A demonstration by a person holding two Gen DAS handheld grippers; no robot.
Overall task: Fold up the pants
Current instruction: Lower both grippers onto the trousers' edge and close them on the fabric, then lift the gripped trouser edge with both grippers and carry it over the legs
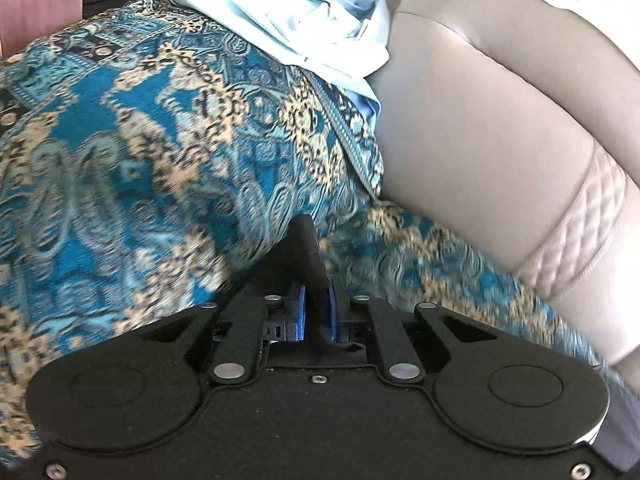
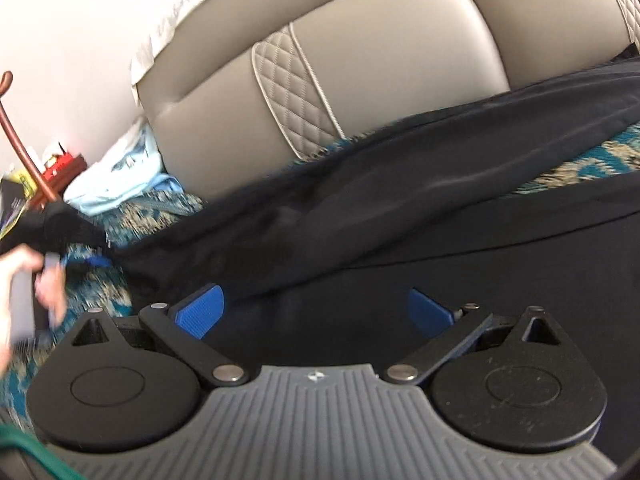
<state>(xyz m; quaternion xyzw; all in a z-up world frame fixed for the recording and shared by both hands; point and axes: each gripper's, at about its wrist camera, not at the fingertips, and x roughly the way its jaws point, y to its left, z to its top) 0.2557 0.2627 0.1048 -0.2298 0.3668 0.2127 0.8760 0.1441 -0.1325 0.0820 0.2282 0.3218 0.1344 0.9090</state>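
Note:
The pants point(image 2: 400, 208) are black and lie stretched across a blue and gold patterned cover point(image 1: 160, 160) on a sofa seat. My left gripper point(image 1: 316, 304) is shut, and a narrow fold of the black pants point(image 1: 308, 248) stands pinched between its blue pads. In the right wrist view that end of the pants is pulled taut toward the far left, where a person's hand point(image 2: 24, 280) holds the blurred left gripper. My right gripper point(image 2: 316, 312) hovers over the pants' near part with its blue pads point(image 2: 200, 312) wide apart and nothing between them.
A beige leather sofa back point(image 1: 500, 120) with a quilted strip runs along behind the seat. A heap of light blue clothes point(image 1: 320, 20) lies at the end of the cover against the backrest. Wooden furniture point(image 2: 28, 160) and small clutter stand beyond the sofa's left end.

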